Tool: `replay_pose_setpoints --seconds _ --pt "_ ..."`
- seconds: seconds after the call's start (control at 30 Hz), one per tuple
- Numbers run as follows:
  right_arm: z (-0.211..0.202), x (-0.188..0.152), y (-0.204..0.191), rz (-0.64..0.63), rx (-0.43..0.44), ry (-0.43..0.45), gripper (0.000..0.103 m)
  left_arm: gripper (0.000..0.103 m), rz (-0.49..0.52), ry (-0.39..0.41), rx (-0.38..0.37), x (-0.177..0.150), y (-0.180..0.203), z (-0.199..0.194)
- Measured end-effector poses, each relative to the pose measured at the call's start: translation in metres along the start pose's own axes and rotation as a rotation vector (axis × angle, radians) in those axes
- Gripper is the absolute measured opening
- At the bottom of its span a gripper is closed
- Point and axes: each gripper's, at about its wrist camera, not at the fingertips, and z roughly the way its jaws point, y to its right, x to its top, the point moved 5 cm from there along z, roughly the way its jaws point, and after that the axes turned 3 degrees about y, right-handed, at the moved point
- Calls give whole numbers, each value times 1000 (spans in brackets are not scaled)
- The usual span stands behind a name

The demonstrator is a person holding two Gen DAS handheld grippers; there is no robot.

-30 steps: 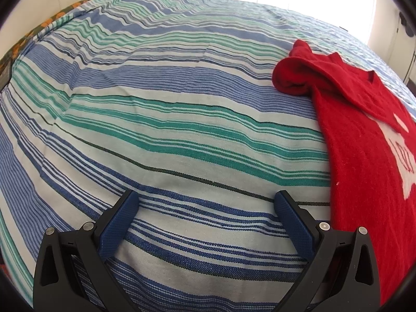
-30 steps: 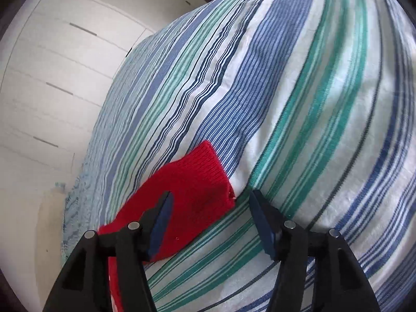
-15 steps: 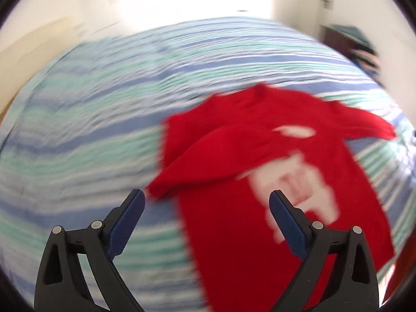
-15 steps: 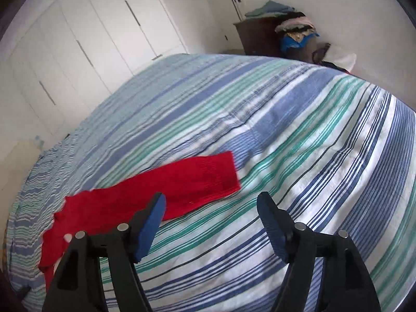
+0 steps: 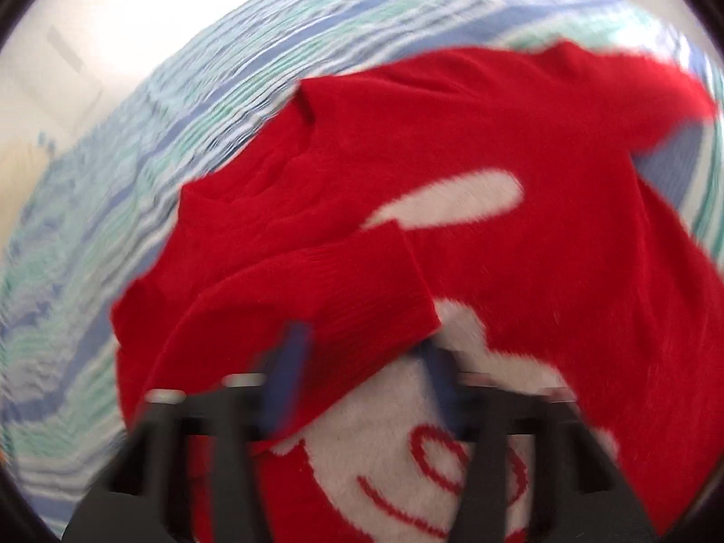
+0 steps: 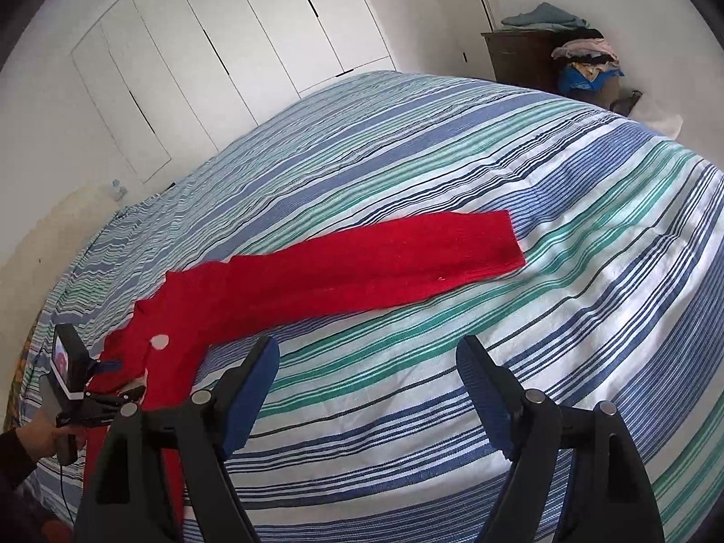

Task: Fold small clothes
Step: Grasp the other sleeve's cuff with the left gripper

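Observation:
A small red sweater (image 5: 520, 145) with a white figure on its chest lies on a striped bed (image 6: 452, 145). Its left sleeve (image 5: 307, 298) is folded over the chest. My left gripper (image 5: 362, 371) sits low over the sweater; its blue pads (image 5: 289, 362) stand on either side of the sleeve's cuff, partly closed, blurred by motion. The other sleeve (image 6: 362, 267) lies stretched out flat in the right wrist view. My right gripper (image 6: 366, 384) is open and empty above bare sheet, short of that sleeve. The left gripper (image 6: 104, 373) also shows there at far left.
White wardrobe doors (image 6: 226, 45) stand behind the bed. A dark dresser (image 6: 525, 59) with piled clothes (image 6: 583, 54) stands at the far right beside a door. The bed's edge curves down at the right and front.
My left gripper has swung from bare sheet onto the sweater and narrowed around the folded sleeve's cuff. My right gripper has pulled back and up, so the whole right sleeve shows.

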Motion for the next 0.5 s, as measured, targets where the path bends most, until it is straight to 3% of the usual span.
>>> replay_pose_setpoints --seconds 0.07,0.17,0.3,0.4,0.5 --pt "2 -1 -3 -9 2 -7 80 2 -112 23 -11 -4 -26 -10" --pt "3 -2 -9 -34 4 -11 80 2 -340 135 -27 -14 -90 -55" --pt "3 -5 -17 -76 4 -10 80 2 -699 245 19 -73 -208 -123" --pt "9 -8 -20 -86 7 -29 80 3 -870 208 131 -152 -286 -142" --pt "17 -13 -23 -105 0 -52 80 3 -1000 123 208 -225 -324 -131"
